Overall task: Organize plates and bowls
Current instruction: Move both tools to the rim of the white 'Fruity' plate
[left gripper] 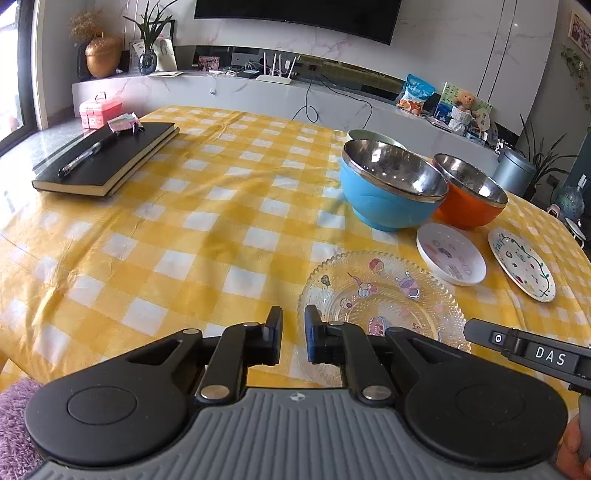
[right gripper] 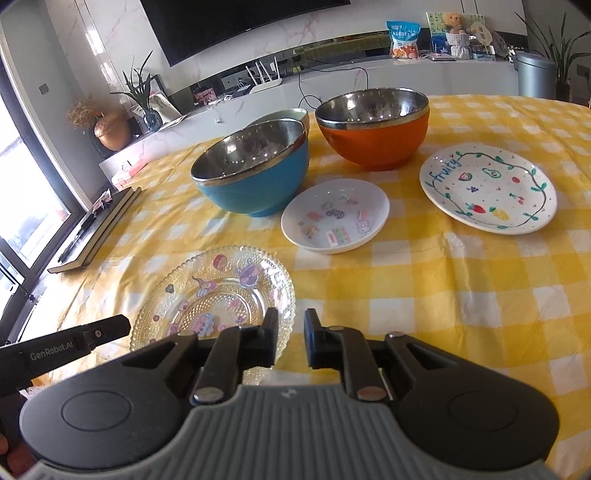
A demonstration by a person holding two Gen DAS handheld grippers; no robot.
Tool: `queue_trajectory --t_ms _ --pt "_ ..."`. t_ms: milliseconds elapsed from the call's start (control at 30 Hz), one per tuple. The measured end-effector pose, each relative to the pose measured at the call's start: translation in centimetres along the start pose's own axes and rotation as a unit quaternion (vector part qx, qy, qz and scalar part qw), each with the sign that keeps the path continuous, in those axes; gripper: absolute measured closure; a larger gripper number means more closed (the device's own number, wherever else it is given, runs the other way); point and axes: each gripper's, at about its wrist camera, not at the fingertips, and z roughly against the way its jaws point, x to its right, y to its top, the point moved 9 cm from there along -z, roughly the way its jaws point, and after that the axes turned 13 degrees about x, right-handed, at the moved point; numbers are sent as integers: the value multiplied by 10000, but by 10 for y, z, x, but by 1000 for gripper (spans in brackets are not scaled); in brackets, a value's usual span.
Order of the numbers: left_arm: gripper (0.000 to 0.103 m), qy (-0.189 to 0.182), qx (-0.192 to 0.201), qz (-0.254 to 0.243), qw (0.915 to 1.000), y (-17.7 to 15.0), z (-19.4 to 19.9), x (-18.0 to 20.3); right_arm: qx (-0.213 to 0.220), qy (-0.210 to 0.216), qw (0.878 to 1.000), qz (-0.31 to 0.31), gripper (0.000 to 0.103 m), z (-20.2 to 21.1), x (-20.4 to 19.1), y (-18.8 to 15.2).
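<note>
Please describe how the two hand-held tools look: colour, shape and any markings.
Both are alike: a ribbed grey body, two round black discs, black linkage arms with silver rivets, and black fingers with blue pads. The left tool reads "GenRobot.AI" on its side, the right tool "DAS". No cables are visible.

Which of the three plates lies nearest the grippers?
The clear glass plate with cartoon stickers; the white dish and the "Fruity" plate sit farther back.

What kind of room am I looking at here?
Most likely a home living and dining room: a wall-mounted TV above a marble media console, a router on it, and a table in a yellow checked tablecloth.
</note>
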Motion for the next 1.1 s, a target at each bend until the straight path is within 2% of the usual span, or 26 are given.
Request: queue_trajectory --t_ms 33,167,233,367,500,567,700,833,1033,1100 --pt "87 16 -3 -59 10000 2 2 2 29 -21 10000 24 71 2 1 2" --pt "85 86 -209 -269 9994 7 7 13 43 -105 9999 46 51 11 7 11" --pt "82 65 -267 -329 9991 11 9 20 36 -217 9998 39 37 16 12 15" --pt "81 -106 -384 -550 9977 16 11 43 173 -399 9990 76 35 28 22 26" --pt "76 -340 -638 -669 9951 16 8 68 232 -721 9971 61 31 40 41 36" --pt "75 -468 -824 -663 9933 15 4 82 236 -1029 9944 -81 24 47 56 39" --pt "72 -677 -958 -774 9901 16 -5 112 273 -1330 9895 -487 24 55 88 46" --pt "70 -958 -916 -790 9880 20 -11 144 290 -1601 9837 -764 23 58 117 51" --pt "64 -1011 -485 -992 9887 30 -24 181 240 -1787 9792 -928 22 55 149 58" --pt "64 -1056 -499 -995 9882 31 -31 192 236 -1868 9771 -991 23 52 159 60"
